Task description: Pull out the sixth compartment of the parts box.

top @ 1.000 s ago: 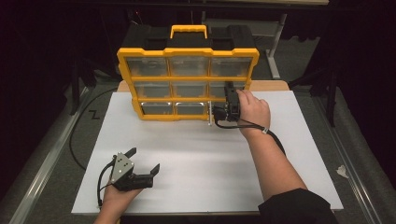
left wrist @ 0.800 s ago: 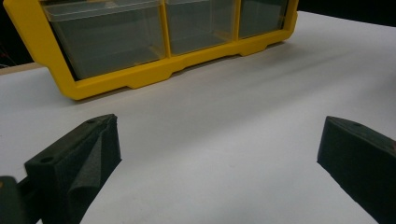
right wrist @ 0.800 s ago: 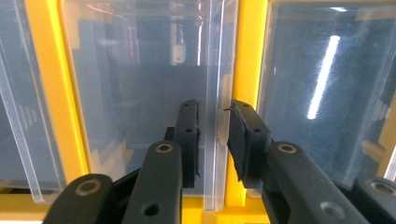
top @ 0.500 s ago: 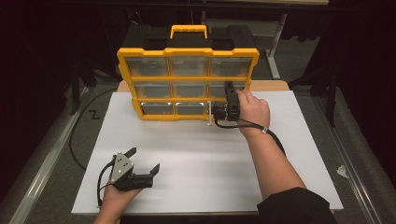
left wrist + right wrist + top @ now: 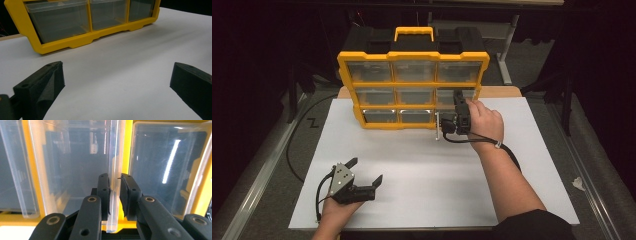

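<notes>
Dark room, white tabletop (image 5: 422, 165); right claw (image 5: 451, 122) clamps a clear drawer (image 5: 113, 182), left claw (image 5: 362, 172) spread apart.

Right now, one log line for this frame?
right hand-held gripper: shut on clear bin wall | organizer: upright on table | left hand-held gripper: open, idle

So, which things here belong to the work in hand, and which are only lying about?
Belonging to the work:
- yellow organizer
- clear drawer, clamped at its wall
- right hand-held gripper

Lying about:
- left hand-held gripper, open above the white board
- small crumpled scrap
</notes>
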`<state>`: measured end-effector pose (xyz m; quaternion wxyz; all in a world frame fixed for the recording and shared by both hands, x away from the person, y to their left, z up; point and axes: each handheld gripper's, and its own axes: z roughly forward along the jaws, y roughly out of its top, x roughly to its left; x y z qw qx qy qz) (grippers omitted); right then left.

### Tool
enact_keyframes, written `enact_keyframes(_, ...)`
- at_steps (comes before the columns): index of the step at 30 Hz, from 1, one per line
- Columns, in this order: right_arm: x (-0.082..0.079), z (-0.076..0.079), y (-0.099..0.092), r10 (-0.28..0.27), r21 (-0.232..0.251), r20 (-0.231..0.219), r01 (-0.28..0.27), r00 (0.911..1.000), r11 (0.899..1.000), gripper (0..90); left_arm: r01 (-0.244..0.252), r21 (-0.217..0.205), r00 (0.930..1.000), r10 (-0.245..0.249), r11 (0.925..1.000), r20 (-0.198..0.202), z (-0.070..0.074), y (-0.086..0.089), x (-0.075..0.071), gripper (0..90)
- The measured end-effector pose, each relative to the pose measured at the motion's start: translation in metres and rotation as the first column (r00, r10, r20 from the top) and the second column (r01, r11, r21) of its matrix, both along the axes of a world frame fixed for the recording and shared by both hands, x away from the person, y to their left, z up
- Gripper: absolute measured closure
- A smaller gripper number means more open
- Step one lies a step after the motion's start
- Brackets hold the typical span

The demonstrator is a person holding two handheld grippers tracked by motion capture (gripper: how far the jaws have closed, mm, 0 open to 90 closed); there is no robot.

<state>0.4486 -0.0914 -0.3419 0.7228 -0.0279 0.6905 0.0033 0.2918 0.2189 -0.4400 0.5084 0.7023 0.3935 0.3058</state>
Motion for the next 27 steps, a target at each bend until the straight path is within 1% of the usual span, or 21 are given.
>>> enact_keyframes(2,-0.004,0.0,-0.001,0.0,0.0,-0.005,0.0,1.0,1.0,80.2,-0.002,-0.002,1.0,0.002,1.0,0.003,0.0,0.0,0.0,0.2)
enact_keyframes(5,-0.012,-0.001,-0.002,0.007,-0.002,-0.001,-0.007,1.0,1.0,79.9,-0.002,-0.003,1.0,0.002,1.0,0.004,0.001,0.0,0.0,0.1)
enact_keyframes(6,-0.015,0.0,-0.001,0.014,-0.019,0.002,-0.014,0.9999,1.0,79.8,-0.001,-0.003,1.0,0.001,1.0,0.004,0.001,0.0,0.0,0.2)
enact_keyframes(7,-0.018,0.0,0.0,0.015,-0.021,0.002,-0.015,0.9999,1.0,79.8,0.0,0.001,1.0,0.0,1.0,0.004,0.0,0.0,0.0,0.2)
enact_keyframes(8,-0.021,0.0,-0.001,0.016,-0.011,-0.003,-0.016,0.9999,1.0,79.8,0.003,0.005,1.0,-0.003,1.0,0.004,0.0,0.0,0.001,0.2)
enact_keyframes(9,-0.024,0.001,-0.001,0.022,-0.022,0.002,-0.022,0.9998,1.0,79.9,0.003,0.007,1.0,-0.003,1.0,0.004,0.0,-0.001,0.001,0.2)
enact_keyframes(13,-0.033,-0.001,-0.004,0.028,-0.006,0.0,-0.028,0.9996,1.0,79.9,0.003,0.01,1.0,-0.003,0.9999,0.004,0.0,-0.001,0.001,0.2)
enact_keyframes(16,-0.039,-0.001,-0.005,0.034,-0.017,0.0,-0.034,0.9994,0.999,79.9,0.003,0.011,1.0,-0.003,0.9999,0.004,0.0,-0.001,0.001,0.2)
enact_keyframes(20,-0.047,-0.003,-0.007,0.042,-0.006,-0.003,-0.042,0.9991,0.999,80.0,0.005,0.015,1.0,-0.005,0.9999,0.001,-0.001,-0.002,0.001,0.2)
enact_keyframes(22,-0.05,-0.002,-0.007,0.049,-0.016,0.0,-0.049,0.9988,0.999,80.0,0.006,0.016,1.0,-0.006,0.9999,0.003,-0.001,-0.002,0.001,0.2)
enact_keyframes(24,-0.052,-0.003,-0.007,0.049,-0.002,-0.003,-0.049,0.9988,0.999,80.0,0.006,0.017,1.0,-0.006,0.9998,0.002,-0.001,-0.002,0.001,0.2)
enact_keyframes(26,-0.054,-0.002,-0.006,0.051,-0.01,-0.002,-0.051,0.9987,0.999,80.1,0.005,0.017,1.0,-0.005,0.9998,0.003,-0.001,-0.002,0.001,0.2)
enact_keyframes(27,-0.055,-0.003,-0.007,0.048,0.004,-0.004,-0.048,0.9989,0.999,80.1,0.006,0.017,1.0,-0.006,0.9998,0.002,-0.001,-0.002,0.001,0.1)
